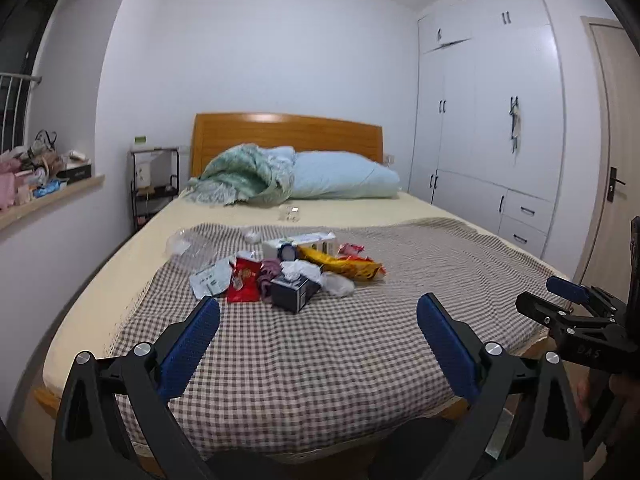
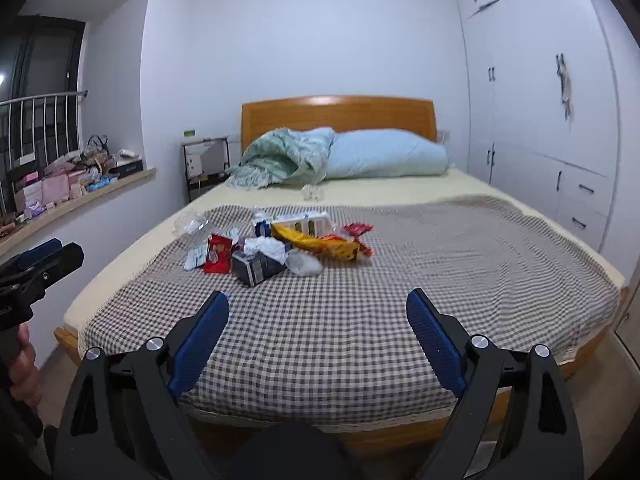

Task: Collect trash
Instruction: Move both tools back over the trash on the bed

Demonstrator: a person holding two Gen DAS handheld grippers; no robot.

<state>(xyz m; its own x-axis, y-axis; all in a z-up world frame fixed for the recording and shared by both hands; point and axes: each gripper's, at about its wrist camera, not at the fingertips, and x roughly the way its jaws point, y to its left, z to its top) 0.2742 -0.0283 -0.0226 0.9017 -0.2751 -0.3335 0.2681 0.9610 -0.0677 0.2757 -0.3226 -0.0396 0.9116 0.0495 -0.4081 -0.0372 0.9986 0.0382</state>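
A heap of trash lies on the checked blanket [image 1: 360,340] in the middle of the bed: a red packet [image 1: 244,280], a dark box [image 1: 294,292], crumpled white tissue [image 1: 304,270], a yellow wrapper [image 1: 344,266], a white carton [image 1: 308,240] and clear plastic [image 1: 188,246]. The same heap shows in the right wrist view, with the dark box [image 2: 256,266] and the yellow wrapper [image 2: 320,244]. My left gripper [image 1: 318,320] is open and empty above the bed's foot. My right gripper [image 2: 318,316] is open and empty beside it, also short of the heap.
A folded quilt [image 1: 248,176] and pillow [image 1: 344,176] lie by the wooden headboard [image 1: 288,132]. A shelf rack [image 1: 154,184] stands left of the bed. A cluttered window ledge [image 1: 48,196] is on the left, white wardrobes [image 1: 488,120] on the right.
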